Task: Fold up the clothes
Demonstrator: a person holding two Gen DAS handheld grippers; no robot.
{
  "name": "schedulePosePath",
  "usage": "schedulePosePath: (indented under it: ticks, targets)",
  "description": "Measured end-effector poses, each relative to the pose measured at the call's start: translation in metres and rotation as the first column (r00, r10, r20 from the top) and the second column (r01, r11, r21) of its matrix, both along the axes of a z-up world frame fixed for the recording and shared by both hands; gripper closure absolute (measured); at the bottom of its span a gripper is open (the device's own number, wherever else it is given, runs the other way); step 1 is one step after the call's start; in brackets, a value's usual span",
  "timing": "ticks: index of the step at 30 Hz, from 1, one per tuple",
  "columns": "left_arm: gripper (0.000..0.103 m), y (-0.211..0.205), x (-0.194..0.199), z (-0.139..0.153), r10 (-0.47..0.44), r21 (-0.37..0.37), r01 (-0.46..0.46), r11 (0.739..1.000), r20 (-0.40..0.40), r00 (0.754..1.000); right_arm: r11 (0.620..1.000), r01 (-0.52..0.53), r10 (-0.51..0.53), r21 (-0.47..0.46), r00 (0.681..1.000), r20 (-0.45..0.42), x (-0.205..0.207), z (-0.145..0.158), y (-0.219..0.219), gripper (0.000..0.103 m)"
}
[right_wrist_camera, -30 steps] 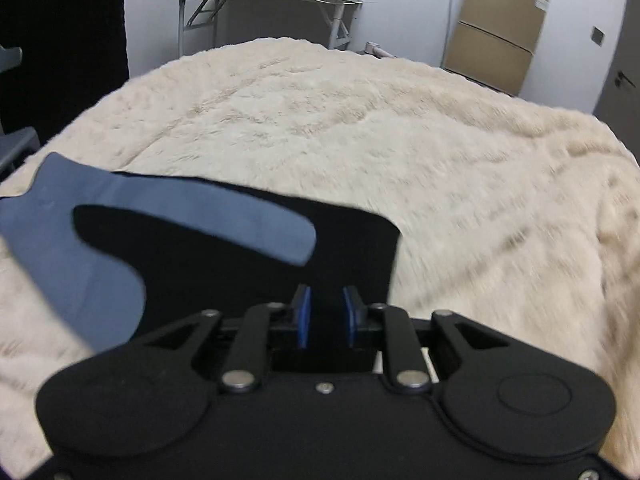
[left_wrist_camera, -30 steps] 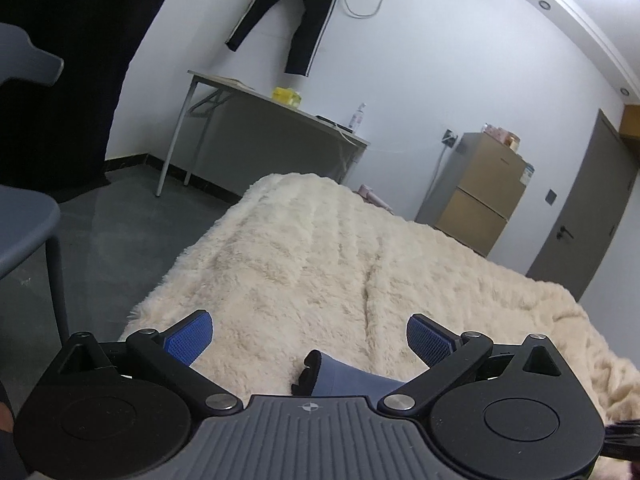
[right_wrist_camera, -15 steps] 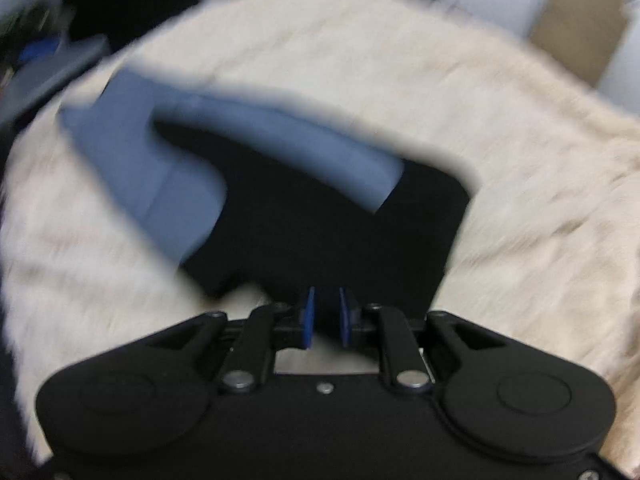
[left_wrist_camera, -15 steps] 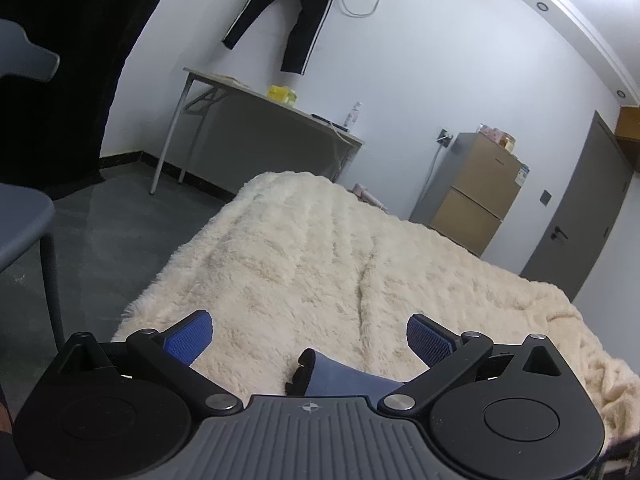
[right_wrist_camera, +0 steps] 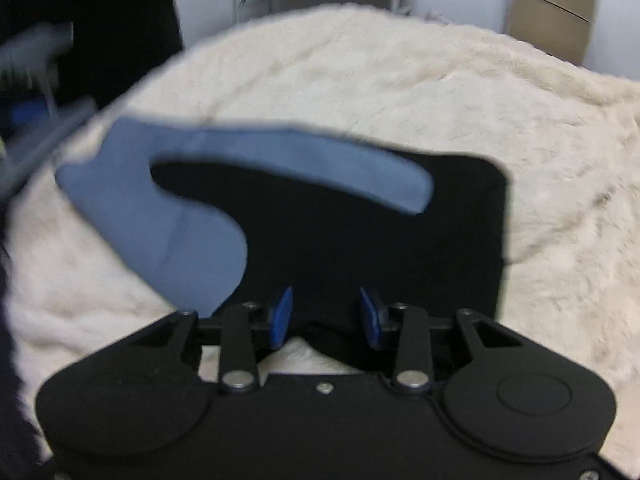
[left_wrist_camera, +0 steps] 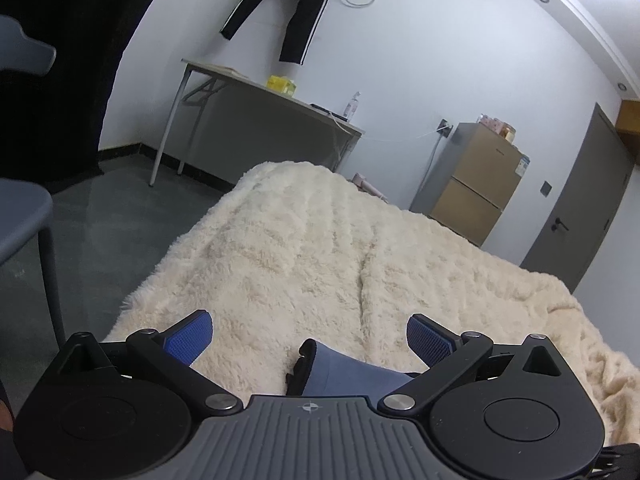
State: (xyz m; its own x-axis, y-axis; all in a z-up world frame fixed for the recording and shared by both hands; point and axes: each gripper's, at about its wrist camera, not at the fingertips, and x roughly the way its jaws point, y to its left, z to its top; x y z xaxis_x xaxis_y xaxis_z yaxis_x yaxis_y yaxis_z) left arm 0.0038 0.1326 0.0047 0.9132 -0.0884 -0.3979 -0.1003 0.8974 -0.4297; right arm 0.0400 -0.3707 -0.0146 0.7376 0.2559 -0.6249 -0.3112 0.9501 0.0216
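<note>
1. A cream, fluffy blanket (right_wrist_camera: 400,80) covers the bed, and a black and blue garment (right_wrist_camera: 360,232) lies flat on it near the near edge.
2. The garment's black body spreads toward the right, while its blue parts (right_wrist_camera: 160,220) curve over the top and down the left side.
3. The right gripper (right_wrist_camera: 325,314) hangs low over the near hem of the garment; its jaws have just been opening, and the blue pads (right_wrist_camera: 282,314) now stand apart, released, with a bit of black cloth between them but not pinched.
4. The right-hand view is blurred, so finer detail of the cloth is lost.
5. The left gripper (left_wrist_camera: 310,338) stands wide open, holding nothing, above the blanket's left near part.
6. Just in front of its body a blue, black-trimmed end of the garment (left_wrist_camera: 340,372) rests on the blanket, between the pads but not touched by them.
7. Beyond the bed's far edge stand a grey table (left_wrist_camera: 260,96) against the wall, a small fridge (left_wrist_camera: 476,184) and a door (left_wrist_camera: 580,208).
8. Dark trousers (left_wrist_camera: 280,4) hang on the wall above the table.
</note>
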Motion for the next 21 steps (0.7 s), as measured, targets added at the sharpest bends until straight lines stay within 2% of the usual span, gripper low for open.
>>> schedulePosePath:
  ticks: [3, 5, 7, 9, 12, 15, 16, 18, 19, 21]
  targets:
    - [0.0, 0.002, 0.002, -0.002, 0.002, -0.014, -0.002, 1.0, -0.007, 1.0, 0.982, 0.147, -0.15, 0.118, 0.988, 0.018, 0.013, 0.0, -0.043, 0.064]
    - [0.0, 0.003, 0.001, -0.002, 0.005, -0.019, -0.005, 1.0, -0.002, 1.0, 0.971, 0.173, -0.174, 0.163, 0.985, -0.009, 0.021, -0.007, -0.055, 0.064]
    - [0.0, 0.004, 0.0, -0.002, 0.008, -0.022, -0.008, 1.0, -0.001, 1.0, 0.944, 0.157, -0.144, 0.29, 0.987, -0.067, 0.031, -0.024, -0.068, 0.064]
    - [0.0, 0.005, 0.0, -0.002, 0.012, -0.028, -0.012, 1.0, -0.003, 1.0, 0.899, 0.152, -0.114, 0.411, 0.987, -0.116, 0.037, -0.039, -0.074, 0.058]
    - [0.0, 0.007, 0.0, -0.002, 0.016, -0.034, -0.016, 0.999, -0.002, 1.0, 0.856, 0.177, -0.116, 0.485, 0.981, -0.152, 0.042, -0.047, -0.081, 0.058]
    - [0.0, 0.008, 0.0, -0.002, 0.014, -0.041, -0.014, 0.999, -0.005, 1.0, 0.833, 0.176, -0.085, 0.524, 0.977, -0.194, 0.047, -0.056, -0.093, 0.061]
    - [0.0, 0.008, 0.0, -0.002, 0.014, -0.042, -0.014, 0.999, -0.005, 1.0, 0.815, 0.175, -0.073, 0.553, 0.977, -0.202, 0.049, -0.06, -0.095, 0.064]
    - [0.0, 0.009, -0.001, -0.003, 0.013, -0.046, -0.013, 0.999, -0.003, 1.0, 0.766, 0.171, -0.046, 0.62, 0.976, -0.212, 0.054, -0.068, -0.1, 0.062]
    - [0.0, 0.009, -0.001, -0.003, 0.013, -0.05, -0.013, 0.999, -0.003, 1.0, 0.755, 0.17, -0.039, 0.634, 0.976, -0.215, 0.055, -0.07, -0.1, 0.062]
    - [0.0, 0.01, -0.001, -0.003, 0.013, -0.055, -0.013, 0.998, -0.003, 1.0, 0.77, 0.15, 0.0, 0.621, 0.972, -0.235, 0.062, -0.075, -0.101, 0.064]
